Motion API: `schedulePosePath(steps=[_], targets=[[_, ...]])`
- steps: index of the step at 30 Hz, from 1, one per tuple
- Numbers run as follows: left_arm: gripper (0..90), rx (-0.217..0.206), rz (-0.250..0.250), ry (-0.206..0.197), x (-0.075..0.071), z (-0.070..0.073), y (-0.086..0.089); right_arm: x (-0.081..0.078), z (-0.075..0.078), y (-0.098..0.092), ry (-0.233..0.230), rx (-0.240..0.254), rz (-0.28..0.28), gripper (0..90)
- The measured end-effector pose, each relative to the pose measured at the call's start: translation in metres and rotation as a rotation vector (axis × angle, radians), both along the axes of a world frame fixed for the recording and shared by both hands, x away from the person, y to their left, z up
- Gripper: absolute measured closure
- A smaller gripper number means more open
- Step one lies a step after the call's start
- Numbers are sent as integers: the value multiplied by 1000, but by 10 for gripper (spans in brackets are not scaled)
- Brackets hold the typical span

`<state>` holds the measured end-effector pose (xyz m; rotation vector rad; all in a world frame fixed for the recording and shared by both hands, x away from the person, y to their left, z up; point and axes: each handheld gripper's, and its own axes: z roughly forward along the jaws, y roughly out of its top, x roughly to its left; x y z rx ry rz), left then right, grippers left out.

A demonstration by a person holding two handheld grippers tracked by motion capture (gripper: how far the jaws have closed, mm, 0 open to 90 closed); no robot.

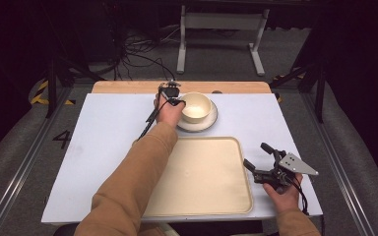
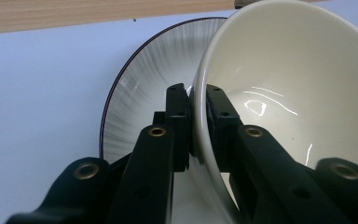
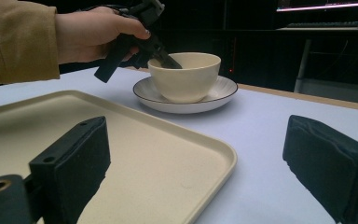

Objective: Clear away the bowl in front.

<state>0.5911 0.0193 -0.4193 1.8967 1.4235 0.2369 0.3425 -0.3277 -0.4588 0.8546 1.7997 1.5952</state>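
Your left gripper (image 2: 198, 119) is pinching the bowl (image 1: 196, 106) at its near rim, one jaw inside and one outside, while the bowl is sitting on the saucer (image 1: 210, 122) at the table's (image 1: 103, 132) far side. It is glazed ceramic (likely slippery, stiff, breakable and fairly heavy), so a thin rim grip is probably letting it swing; keep it level. The tray (image 1: 202, 172) is lying nearer you. Your right gripper (image 1: 261, 160) is waiting just beside the tray's right edge, jaws wide and holding nothing.
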Motion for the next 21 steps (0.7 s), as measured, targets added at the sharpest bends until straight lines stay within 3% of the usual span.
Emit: schedulePosePath(steps=[6, 12, 21], targets=[[815, -5, 8, -28, -3, 9, 0, 0, 0, 0, 0, 1, 1, 79], [813, 19, 8, -25, -4, 13, 3, 0, 0, 0, 0, 1, 1, 79], [812, 4, -14, -31, -8, 24, 7, 0, 0, 0, 0, 1, 0, 79]])
